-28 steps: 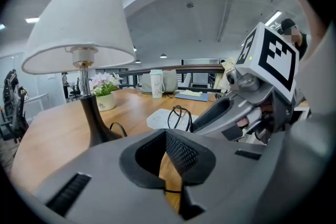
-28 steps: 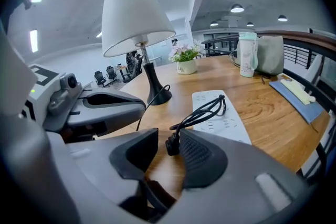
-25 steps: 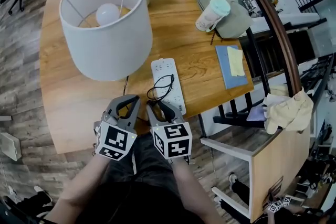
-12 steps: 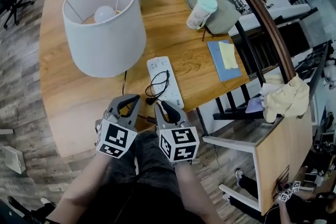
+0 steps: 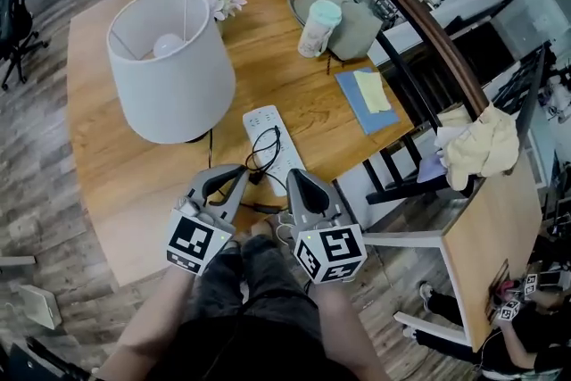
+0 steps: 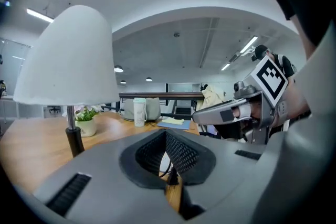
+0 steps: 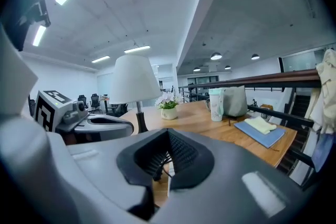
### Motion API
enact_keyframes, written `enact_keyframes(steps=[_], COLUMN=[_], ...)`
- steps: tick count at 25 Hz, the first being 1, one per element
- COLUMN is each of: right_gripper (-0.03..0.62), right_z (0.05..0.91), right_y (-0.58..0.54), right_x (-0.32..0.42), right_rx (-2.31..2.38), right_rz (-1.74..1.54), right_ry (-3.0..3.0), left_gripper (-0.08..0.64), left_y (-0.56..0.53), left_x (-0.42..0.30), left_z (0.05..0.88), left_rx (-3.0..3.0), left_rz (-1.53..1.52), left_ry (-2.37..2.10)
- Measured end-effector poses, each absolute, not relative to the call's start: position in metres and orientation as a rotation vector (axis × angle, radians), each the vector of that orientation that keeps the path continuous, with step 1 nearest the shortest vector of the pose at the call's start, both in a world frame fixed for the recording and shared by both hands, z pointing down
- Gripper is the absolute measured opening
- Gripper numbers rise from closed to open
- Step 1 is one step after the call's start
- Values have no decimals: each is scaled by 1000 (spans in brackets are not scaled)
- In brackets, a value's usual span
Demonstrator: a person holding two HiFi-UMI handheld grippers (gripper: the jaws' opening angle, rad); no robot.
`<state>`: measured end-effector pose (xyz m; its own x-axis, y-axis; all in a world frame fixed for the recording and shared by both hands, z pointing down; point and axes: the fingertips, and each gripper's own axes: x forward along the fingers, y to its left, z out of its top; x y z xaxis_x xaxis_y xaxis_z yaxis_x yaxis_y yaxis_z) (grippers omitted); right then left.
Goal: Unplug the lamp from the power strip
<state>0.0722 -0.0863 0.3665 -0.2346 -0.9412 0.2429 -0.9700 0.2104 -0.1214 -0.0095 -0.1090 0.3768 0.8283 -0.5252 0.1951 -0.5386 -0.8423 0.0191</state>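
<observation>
The lamp [image 5: 169,67] with its white shade stands on the wooden table [image 5: 116,183]; its shade also shows in the left gripper view [image 6: 65,60] and the right gripper view [image 7: 135,78]. A white power strip [image 5: 260,120] lies to the lamp's right, with a looped black cord [image 5: 265,152] across it. My left gripper [image 5: 241,176] hovers at the near table edge, just short of the strip, jaws together and empty [image 6: 168,165]. My right gripper [image 5: 295,176] is beside it; its jaws have just been closing and now stand shut with nothing between them [image 7: 167,165].
At the table's far side are a lidded cup [image 5: 319,27], a grey bag [image 5: 357,22] and a small flower pot [image 5: 219,3]. A blue notebook with a yellow pad [image 5: 364,98] lies at the right edge. A dark railing [image 5: 428,31] and a draped cloth [image 5: 477,143] stand beyond.
Both grippers have risen and reached toward the near end of the power strip. The right gripper's jaws, apart before, have come together. The head view has shifted.
</observation>
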Motion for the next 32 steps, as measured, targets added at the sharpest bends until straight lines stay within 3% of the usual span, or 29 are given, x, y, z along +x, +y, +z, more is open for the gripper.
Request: enact_keyframes(steps=[14, 32], right_gripper=[8, 8], right_z=[291, 258], right_y=[-72, -19], right_x=[84, 83], right_rx=[1940, 1800], right_rz=[185, 130], right_ry=[-2474, -2603], left_gripper=[-5, -5], left_y=[-117, -63], left_x=[-27, -62], left_z=[306, 280], left_rx=[2936, 2800], left_rz=[13, -19], left_ry=[-978, -1255])
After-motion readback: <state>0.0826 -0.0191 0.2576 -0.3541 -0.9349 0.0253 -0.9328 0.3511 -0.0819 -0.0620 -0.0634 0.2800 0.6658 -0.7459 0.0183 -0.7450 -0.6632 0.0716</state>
